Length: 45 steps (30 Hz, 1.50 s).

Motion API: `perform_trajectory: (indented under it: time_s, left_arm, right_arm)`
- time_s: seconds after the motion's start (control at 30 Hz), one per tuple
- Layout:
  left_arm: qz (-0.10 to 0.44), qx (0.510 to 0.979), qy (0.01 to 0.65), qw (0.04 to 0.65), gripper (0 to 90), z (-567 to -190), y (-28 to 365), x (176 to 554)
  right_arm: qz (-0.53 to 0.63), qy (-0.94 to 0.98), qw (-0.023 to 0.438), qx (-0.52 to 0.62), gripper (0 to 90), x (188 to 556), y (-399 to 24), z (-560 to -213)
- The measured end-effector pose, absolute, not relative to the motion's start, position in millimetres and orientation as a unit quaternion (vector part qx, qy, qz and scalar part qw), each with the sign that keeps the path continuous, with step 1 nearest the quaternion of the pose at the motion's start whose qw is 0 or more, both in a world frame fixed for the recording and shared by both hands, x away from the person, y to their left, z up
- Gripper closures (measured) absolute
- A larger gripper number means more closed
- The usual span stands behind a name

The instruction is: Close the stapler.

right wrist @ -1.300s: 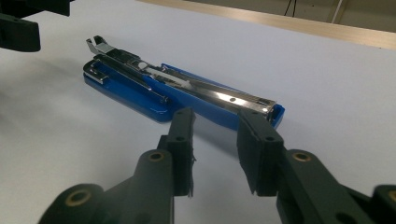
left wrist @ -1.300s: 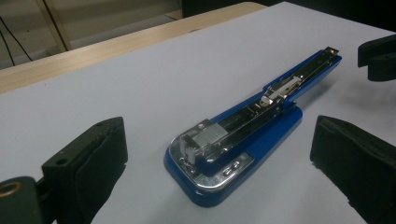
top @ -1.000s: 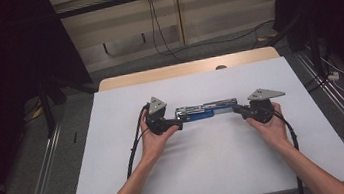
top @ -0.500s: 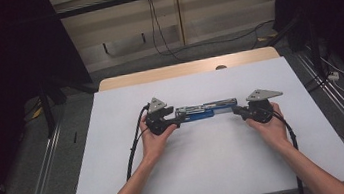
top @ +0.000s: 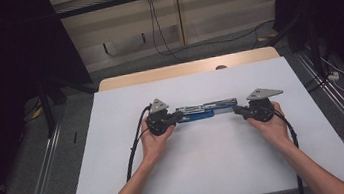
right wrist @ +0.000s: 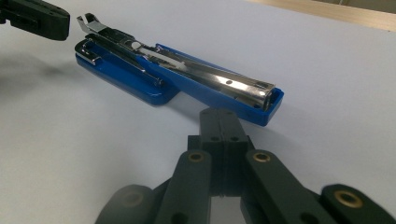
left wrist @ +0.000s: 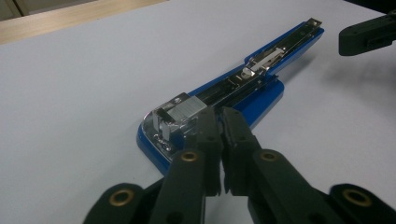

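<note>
A blue stapler [top: 202,110] lies swung open and flat on the white table [top: 195,174], its metal staple channel facing up [left wrist: 247,84]. My left gripper [top: 179,118] is at the stapler's left end. Its jaws have just been closing and now stand together at the metal head [left wrist: 222,122], with nothing seen between them. My right gripper [top: 237,110] is at the stapler's right end, shut, its tips [right wrist: 224,120] just short of the blue tip [right wrist: 261,105]. Each gripper view also shows the other gripper's jaws: the right's [left wrist: 369,35] and the left's [right wrist: 37,21].
The white table ends in a wooden strip [top: 186,70] at the far side. Beyond it, cables [top: 161,33] run across the floor, and metal rails [top: 44,179] flank the table. Black cables [top: 134,147] trail from both grippers.
The left gripper's jaws have drawn together at the stapler's left end. Both hands and the stapler stay where they were.
</note>
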<state>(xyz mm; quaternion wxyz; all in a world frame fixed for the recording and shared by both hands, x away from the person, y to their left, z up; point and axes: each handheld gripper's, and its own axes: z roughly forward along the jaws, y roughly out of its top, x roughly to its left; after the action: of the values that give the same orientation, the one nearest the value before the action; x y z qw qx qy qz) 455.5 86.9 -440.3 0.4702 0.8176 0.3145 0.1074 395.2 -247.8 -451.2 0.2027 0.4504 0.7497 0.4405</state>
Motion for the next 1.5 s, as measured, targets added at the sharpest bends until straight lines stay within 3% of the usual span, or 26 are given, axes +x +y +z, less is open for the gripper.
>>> perform_trajectory:
  time_s: [1.5]
  left_arm:
    - [0.111,0.836,0.315,0.435,90.0,-451,78,464]
  right_arm:
    - [0.373,0.784,0.19,0.458,90.0,409,-243,-456]
